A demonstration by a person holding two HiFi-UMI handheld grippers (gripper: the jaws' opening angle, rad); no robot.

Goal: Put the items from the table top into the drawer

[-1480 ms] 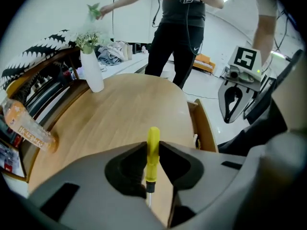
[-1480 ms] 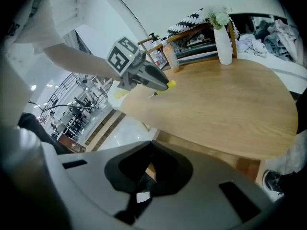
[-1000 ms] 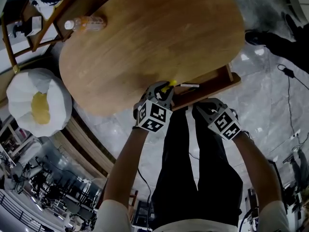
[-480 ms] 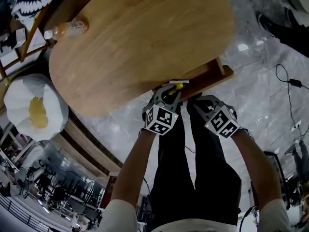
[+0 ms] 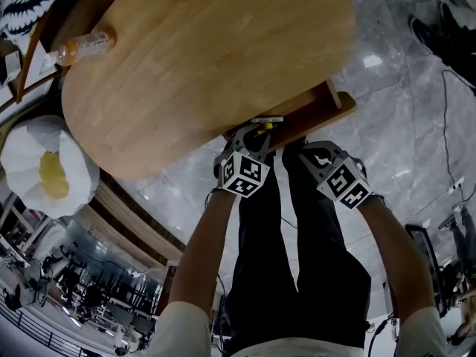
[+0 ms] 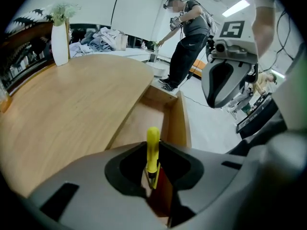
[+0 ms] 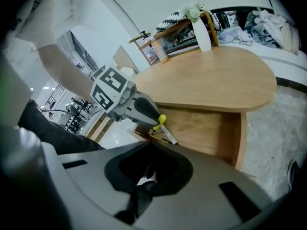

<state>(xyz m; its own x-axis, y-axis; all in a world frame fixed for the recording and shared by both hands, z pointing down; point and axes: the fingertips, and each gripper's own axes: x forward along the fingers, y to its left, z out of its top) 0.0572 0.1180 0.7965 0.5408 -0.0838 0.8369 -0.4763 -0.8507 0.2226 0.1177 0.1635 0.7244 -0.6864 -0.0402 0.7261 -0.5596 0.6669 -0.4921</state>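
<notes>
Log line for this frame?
left gripper: shut on pen | pen: at open drawer edge | right gripper: empty | bottle: on table

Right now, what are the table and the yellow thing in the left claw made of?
The table looks like wood or veneer, smooth and matte: grain streaks show. The yellow thing is probably plastic, slightly glossy: even bright colour.

Left gripper (image 5: 255, 134) with yellow item (image 5: 262, 128) above the open drawer (image 5: 332, 104) of the table (image 5: 201, 50), right gripper (image 5: 309, 152) just beside.
</notes>
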